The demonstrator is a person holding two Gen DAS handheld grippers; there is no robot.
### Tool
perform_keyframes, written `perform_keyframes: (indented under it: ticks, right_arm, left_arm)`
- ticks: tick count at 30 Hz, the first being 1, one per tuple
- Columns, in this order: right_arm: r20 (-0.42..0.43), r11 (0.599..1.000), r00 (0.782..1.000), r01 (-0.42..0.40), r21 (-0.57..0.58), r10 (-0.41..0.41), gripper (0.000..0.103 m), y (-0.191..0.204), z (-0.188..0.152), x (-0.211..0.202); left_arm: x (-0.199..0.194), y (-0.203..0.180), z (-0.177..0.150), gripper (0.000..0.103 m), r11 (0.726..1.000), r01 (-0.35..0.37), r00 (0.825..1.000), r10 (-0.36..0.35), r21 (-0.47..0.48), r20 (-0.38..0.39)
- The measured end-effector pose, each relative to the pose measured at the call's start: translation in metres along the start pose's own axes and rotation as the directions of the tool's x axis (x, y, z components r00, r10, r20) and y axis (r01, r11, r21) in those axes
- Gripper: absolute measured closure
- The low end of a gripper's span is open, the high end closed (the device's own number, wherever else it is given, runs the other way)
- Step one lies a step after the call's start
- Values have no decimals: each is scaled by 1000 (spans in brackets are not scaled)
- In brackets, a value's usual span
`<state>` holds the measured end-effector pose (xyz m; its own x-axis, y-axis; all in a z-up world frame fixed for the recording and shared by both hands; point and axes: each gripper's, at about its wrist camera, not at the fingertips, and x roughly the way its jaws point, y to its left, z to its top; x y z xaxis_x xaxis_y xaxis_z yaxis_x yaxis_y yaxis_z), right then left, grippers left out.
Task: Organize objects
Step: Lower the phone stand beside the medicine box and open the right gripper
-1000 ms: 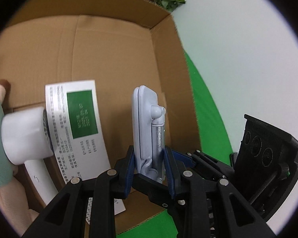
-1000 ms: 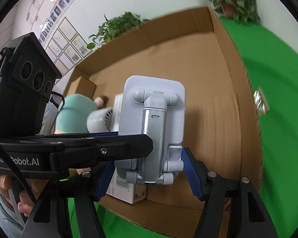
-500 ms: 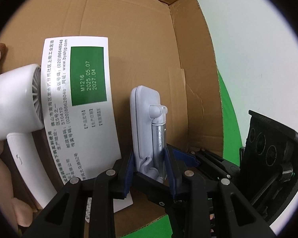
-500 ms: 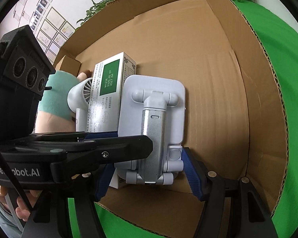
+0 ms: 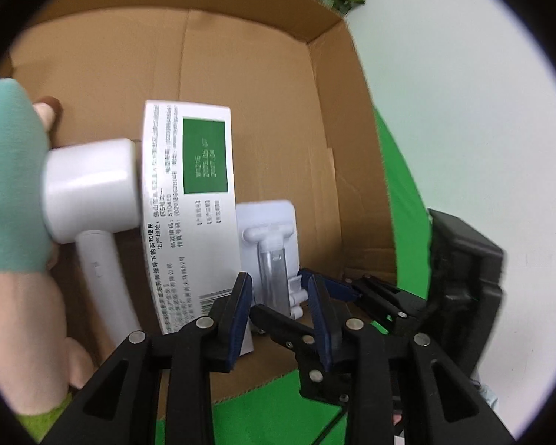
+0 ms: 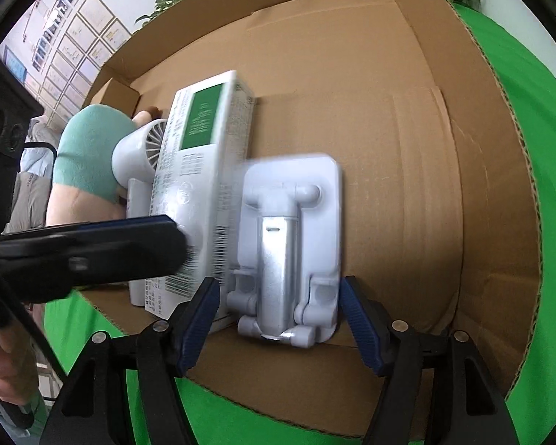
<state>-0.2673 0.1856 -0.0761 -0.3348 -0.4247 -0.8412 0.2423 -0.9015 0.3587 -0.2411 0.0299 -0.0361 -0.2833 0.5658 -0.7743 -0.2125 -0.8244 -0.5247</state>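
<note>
Four things lie side by side in the brown cardboard box. Farthest left is a soft plush toy in teal and peach. Next comes a white plastic handheld fan, its handle running toward the near wall. After that is a white carton with a green label. Last is the pale blue plastic phone stand with a silver metal arm, flat on the floor just beside the carton.

The left gripper has its jaws drawn nearly together and clamps nothing. In the right wrist view it shows as a dark bar over the carton, left of the stand.

The right gripper is the nearer one. Its jaws stand apart, flanking the stand's hinged foot, with a sliver of gap at the left pad. The stand's long axis runs straight ahead of this gripper, foot end toward it. A clean retreat probably means drawing back along that axis.

To the right is bare box floor, then green cloth.
</note>
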Motion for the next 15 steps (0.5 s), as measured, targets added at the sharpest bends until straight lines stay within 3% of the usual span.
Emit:
perform_keyframes:
  ticks: [3,7,11,12,14,15]
  right_arm:
    - [11,1000,1000,-5,-9,5,37,1,-1,-1]
    - [26,999,999,44,-14,-44,52,2,-3,-1]
    - [41,996,996,84,-29,-82,56,6,-5,-1]
    - [50,996,995,90,-29,-89,56,6,-6,-2]
    - [93,991,988,126,-36,-122,55,10,-9,-7]
    - [123,989,983,143,-40,-137,47,13,-12,-12]
  left_arm:
    - [-19,2,-4,73,1000,-5,999,4,26,53]
    - [-56,-4,-19,73,991,-112,981,99,71,169]
    - [-110,2,-25,71,961,-247,925,196,122,326]
    - [-125,21,-13,62,949,-291,903,232,118,363]
    - [-133,23,-16,48,924,-369,850,295,94,437]
    - [-142,27,-23,43,910,-408,814,323,78,483]
